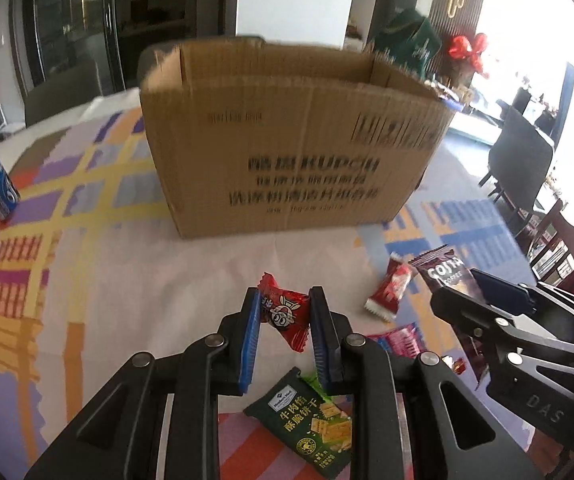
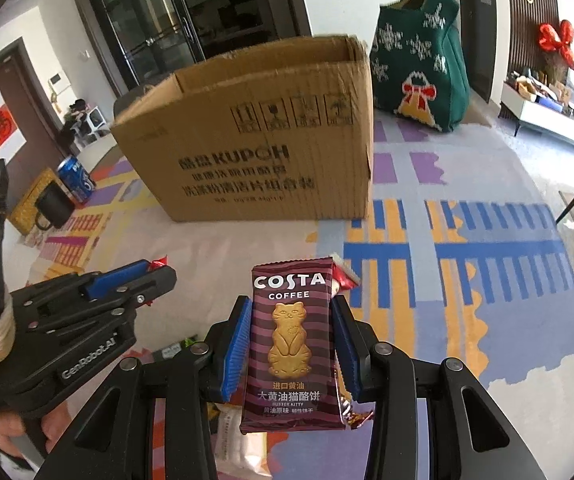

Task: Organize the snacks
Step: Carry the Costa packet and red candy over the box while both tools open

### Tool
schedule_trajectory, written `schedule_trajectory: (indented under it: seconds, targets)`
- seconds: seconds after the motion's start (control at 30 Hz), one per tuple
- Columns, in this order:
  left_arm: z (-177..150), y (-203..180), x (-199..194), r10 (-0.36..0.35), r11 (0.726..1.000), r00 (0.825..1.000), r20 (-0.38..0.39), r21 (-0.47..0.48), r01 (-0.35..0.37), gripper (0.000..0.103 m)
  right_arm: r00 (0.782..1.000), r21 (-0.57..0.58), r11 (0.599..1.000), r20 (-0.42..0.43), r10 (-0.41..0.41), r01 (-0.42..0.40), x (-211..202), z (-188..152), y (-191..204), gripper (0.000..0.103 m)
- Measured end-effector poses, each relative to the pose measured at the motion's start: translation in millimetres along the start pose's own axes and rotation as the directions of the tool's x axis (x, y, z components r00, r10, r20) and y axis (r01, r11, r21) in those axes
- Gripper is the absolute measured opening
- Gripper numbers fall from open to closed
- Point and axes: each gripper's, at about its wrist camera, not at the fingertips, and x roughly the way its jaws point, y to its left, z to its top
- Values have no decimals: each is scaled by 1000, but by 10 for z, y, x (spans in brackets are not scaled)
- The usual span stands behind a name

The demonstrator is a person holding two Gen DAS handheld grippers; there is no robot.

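L gripper (image 1: 283,312) clamped on red candy (image 1: 283,314), held above the tablecloth (image 1: 127,288). R gripper (image 2: 291,332) clamped on Costa biscuit pack (image 2: 291,344), also lifted. Cardboard box (image 1: 287,136) open, toward far edge. Green cracker pack (image 1: 311,424) + red-white candy (image 1: 389,288) lie near edge.

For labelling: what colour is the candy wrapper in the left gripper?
Red candy wrapper with a white cartoon rabbit face, seen best in the left wrist view.

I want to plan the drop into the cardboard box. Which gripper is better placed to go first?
Probably the left. Both are loaded: left gripper holds a red candy, right gripper a Costa packet. The cardboard box faces the left gripper more squarely.
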Motion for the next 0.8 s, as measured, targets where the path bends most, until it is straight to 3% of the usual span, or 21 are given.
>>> schedule_trajectory:
  seconds: [0.43, 0.8]
  targets:
    - [476, 49, -600, 0, 999, 983, 185, 32, -6, 24, 990, -34, 999, 139, 22, -17, -394, 431, 130, 41]
    - [907, 145, -751, 21, 999, 966, 257, 42, -33, 24, 973, -72, 997, 227, 44, -28, -554, 932, 253, 41]
